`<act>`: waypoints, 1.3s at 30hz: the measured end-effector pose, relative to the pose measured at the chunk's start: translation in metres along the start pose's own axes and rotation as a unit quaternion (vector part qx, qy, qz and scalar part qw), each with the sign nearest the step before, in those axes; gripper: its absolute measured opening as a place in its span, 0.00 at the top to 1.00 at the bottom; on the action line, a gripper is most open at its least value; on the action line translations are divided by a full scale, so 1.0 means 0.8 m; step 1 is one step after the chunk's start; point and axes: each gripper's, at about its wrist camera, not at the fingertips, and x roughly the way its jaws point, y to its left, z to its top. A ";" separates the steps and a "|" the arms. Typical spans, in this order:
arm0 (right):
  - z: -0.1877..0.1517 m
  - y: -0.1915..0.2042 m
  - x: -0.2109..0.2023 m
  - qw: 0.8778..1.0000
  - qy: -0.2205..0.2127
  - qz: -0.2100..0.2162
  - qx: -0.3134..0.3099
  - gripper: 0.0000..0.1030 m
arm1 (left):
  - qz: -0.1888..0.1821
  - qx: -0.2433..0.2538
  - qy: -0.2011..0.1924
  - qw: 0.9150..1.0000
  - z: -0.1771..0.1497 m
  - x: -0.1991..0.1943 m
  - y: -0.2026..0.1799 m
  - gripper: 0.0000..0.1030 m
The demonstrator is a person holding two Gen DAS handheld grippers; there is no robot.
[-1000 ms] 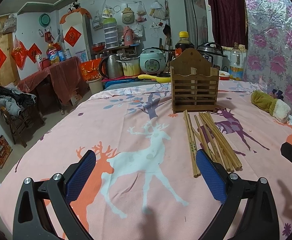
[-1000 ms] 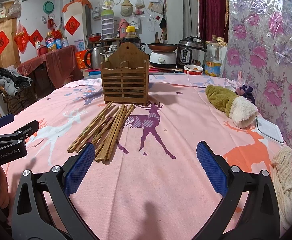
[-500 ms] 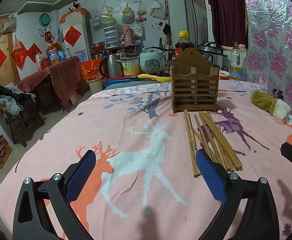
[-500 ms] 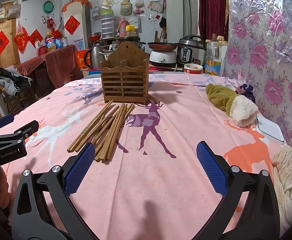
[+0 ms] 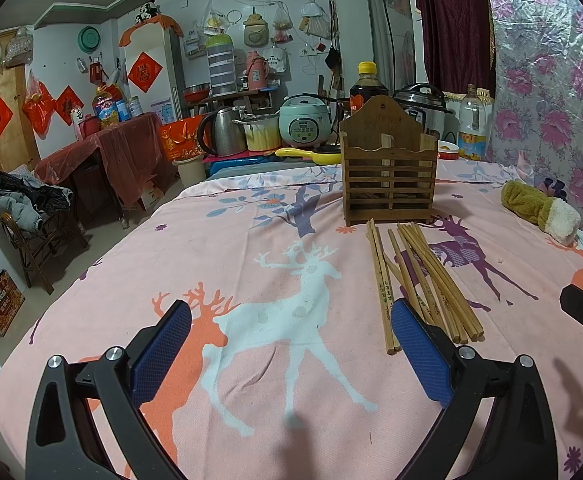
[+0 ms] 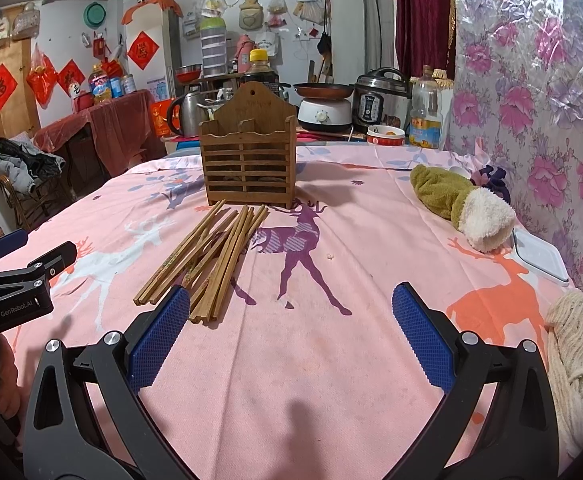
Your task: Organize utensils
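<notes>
Here chopsticks (image 6: 207, 262) lie just beyond the spread right tongs' (image 6: 291, 332) left pad.

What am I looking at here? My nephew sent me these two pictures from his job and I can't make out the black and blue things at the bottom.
Those are hand-held grippers, not a robot: a person holds one in each hand, and each carries a wide-angle camera that looks out along its two blue-padded fingers. One picture comes from the left gripper, the other from the right gripper; the left one also shows at the left edge of the right gripper's picture. Both are open and hold nothing. They hover over a table under a pink deer-print cloth. On it lie a loose pile of wooden chopsticks, just in front of an upright wooden slatted holder. Off to the right lie a green and white plush toy and a white lid. The job is sorting the utensils.
</notes>
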 end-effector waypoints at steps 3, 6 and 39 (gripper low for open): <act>0.001 0.000 0.000 1.000 0.000 0.000 0.000 0.05 | 0.000 0.000 0.000 1.000 0.000 0.000 0.000 0.05; 0.001 -0.001 0.000 1.000 0.000 0.000 0.000 0.05 | 0.003 -0.001 -0.006 1.000 0.001 -0.001 0.000 0.05; 0.043 -0.002 0.047 0.990 0.123 0.068 0.033 0.05 | -0.054 -0.012 0.169 0.984 -0.005 0.081 0.006 0.05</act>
